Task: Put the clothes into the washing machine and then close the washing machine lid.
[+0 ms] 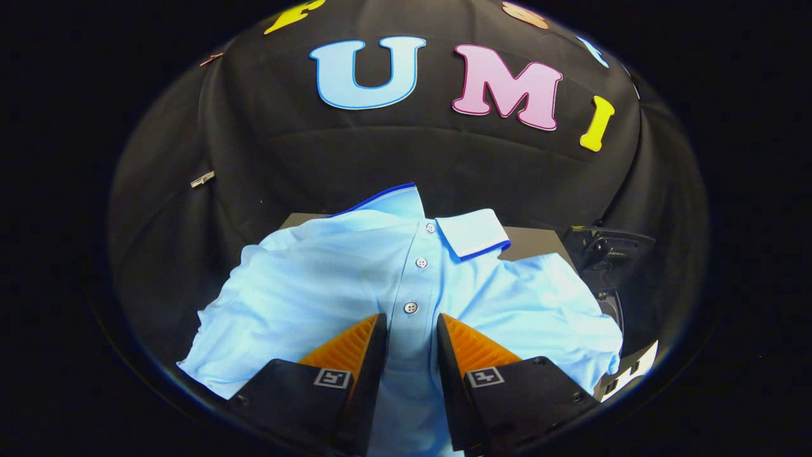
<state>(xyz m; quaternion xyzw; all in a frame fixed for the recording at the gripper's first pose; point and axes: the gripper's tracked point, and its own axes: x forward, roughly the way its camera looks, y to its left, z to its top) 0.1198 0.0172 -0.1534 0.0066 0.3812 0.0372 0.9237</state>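
The gripper (411, 327) was seen with both orange fingers (346, 346) pinching a fold of one light-blue polo shirt (304, 292) along its button placket. The shirt was judged soft, light and floppy, best held by bunched cloth. Three buttons (411, 308) were counted. Beyond lay a dark surface (539, 241), perhaps the machine.
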